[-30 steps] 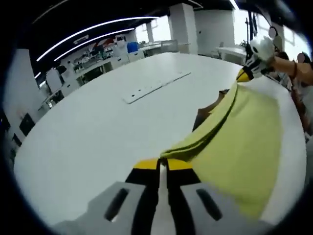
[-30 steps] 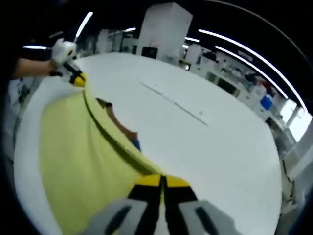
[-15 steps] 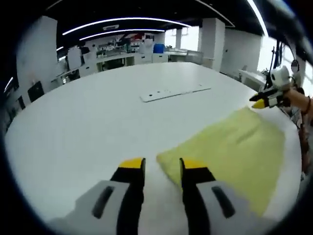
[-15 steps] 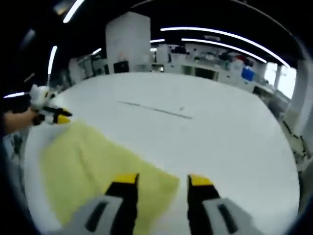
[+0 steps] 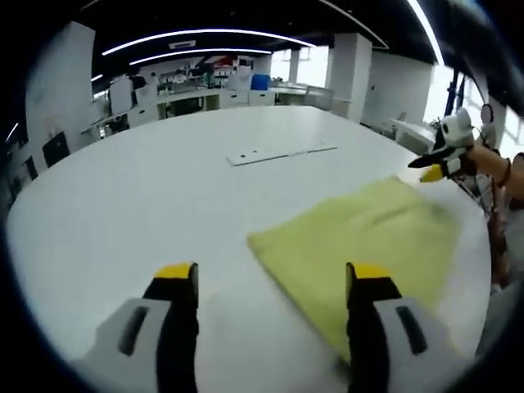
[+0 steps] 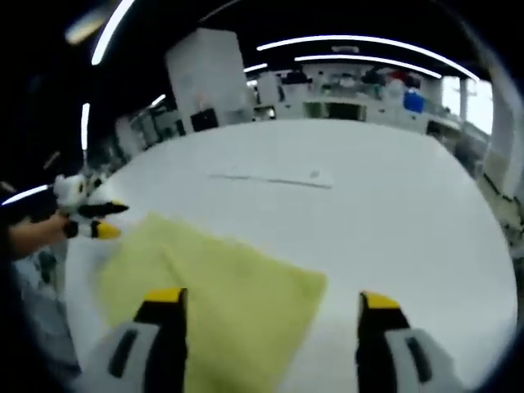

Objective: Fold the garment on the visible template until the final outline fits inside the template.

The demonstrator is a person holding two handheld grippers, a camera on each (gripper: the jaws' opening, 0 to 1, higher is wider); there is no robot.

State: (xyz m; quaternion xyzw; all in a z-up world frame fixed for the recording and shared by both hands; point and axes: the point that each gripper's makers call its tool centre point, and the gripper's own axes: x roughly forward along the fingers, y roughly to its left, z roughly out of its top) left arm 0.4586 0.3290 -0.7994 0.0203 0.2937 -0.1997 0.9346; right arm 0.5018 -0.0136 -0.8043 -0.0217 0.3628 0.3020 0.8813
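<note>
On the white table [image 5: 147,205] the yellow garment [image 5: 360,246] lies folded; our 2 grippers, left [image 5: 270,282] and right [image 6: 270,307], hover released. Next we check the outline.

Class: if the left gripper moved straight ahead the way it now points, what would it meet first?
Likely the near corner of the yellow garment, lying flat just ahead of the open left gripper. Left of it is bare white table; depth is uncertain.

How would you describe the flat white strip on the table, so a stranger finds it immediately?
Start from the big white table. Beyond the yellow garment, toward the table's far side, lies the flat white strip. It is long, narrow and the table's own colour, while the garment is broad and yellow.
</note>
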